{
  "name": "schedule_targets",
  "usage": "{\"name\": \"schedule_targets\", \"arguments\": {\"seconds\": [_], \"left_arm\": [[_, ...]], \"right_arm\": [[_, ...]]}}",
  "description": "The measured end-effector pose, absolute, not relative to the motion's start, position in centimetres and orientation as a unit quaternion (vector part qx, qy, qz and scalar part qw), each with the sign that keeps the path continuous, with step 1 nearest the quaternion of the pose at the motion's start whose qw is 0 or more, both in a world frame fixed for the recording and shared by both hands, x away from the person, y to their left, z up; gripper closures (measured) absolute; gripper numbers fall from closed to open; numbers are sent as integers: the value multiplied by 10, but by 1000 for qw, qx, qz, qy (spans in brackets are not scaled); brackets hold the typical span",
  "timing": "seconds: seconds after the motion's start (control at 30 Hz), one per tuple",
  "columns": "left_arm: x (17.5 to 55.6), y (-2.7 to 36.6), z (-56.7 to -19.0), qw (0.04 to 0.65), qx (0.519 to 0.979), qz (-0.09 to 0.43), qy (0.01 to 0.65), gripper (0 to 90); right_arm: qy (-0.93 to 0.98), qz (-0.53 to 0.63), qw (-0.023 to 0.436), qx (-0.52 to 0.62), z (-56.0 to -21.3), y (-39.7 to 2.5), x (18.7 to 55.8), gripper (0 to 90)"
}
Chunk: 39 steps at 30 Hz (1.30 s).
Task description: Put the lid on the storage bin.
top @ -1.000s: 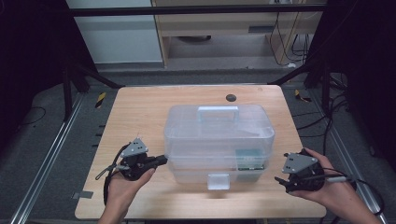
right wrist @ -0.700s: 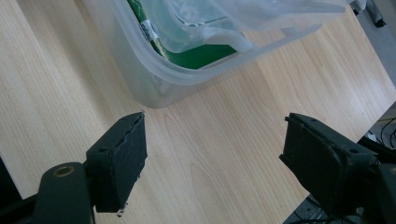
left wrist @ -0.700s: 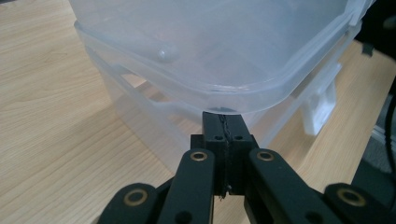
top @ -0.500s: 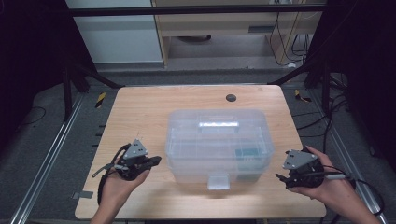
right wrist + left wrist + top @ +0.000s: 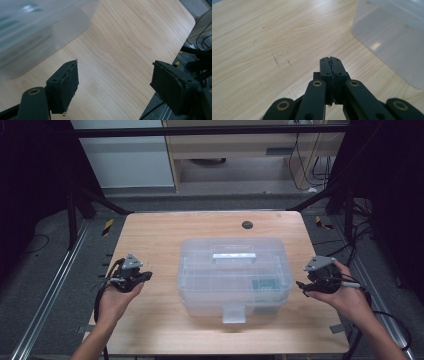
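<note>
A clear plastic box (image 5: 234, 275) with a shut lid, a top handle (image 5: 234, 256) and a front latch (image 5: 233, 314) sits in the middle of the wooden table (image 5: 160, 240). Something teal (image 5: 264, 285) shows through its right side. My left gripper (image 5: 145, 277) is held left of the box, a hand's width from it, jaws shut with nothing between them (image 5: 332, 60). My right gripper (image 5: 300, 285) hovers just off the box's right wall, and it is open wide and empty (image 5: 115, 75). The box's wall is at the upper right of the left gripper view (image 5: 392, 37) and the upper left of the right gripper view (image 5: 37, 32).
A small dark round spot (image 5: 247, 225) lies near the table's far edge. Black frame posts and cables stand at both sides of the table. The table's right edge (image 5: 162, 57) runs close behind my right gripper.
The left gripper has drawn back to the left, away from the box. The box stood slightly higher and blurred a second ago and now rests still. The right gripper has shifted slightly farther along the table.
</note>
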<state>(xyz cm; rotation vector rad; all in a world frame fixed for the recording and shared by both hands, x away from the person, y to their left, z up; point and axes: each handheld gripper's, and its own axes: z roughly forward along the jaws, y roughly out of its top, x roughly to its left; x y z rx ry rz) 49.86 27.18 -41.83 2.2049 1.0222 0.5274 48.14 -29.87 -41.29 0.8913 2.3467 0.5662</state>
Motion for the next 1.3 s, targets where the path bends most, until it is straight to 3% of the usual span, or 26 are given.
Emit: {"name": "schedule_targets", "arguments": {"seconds": [0.1,0.27,0.37,0.5,0.73,1.3], "left_arm": [[511,273,-423,328,833,207,395,862],[534,274,-432,345,801,251,420,421],[548,275,-441,342,797,252,430,275],[565,276,-456,335,798,226,448,165],[579,273,-477,310,802,205,468,71],[588,271,-502,304,795,211,481,48]], "right_arm": [[868,211,283,349,-418,-300,495,215],[848,217,286,389,-430,-305,521,214],[838,222,283,410,-439,-309,534,215],[823,231,277,438,-451,-313,551,214],[790,269,249,491,-475,-321,573,188],[751,302,224,543,-498,-319,590,58]]}}
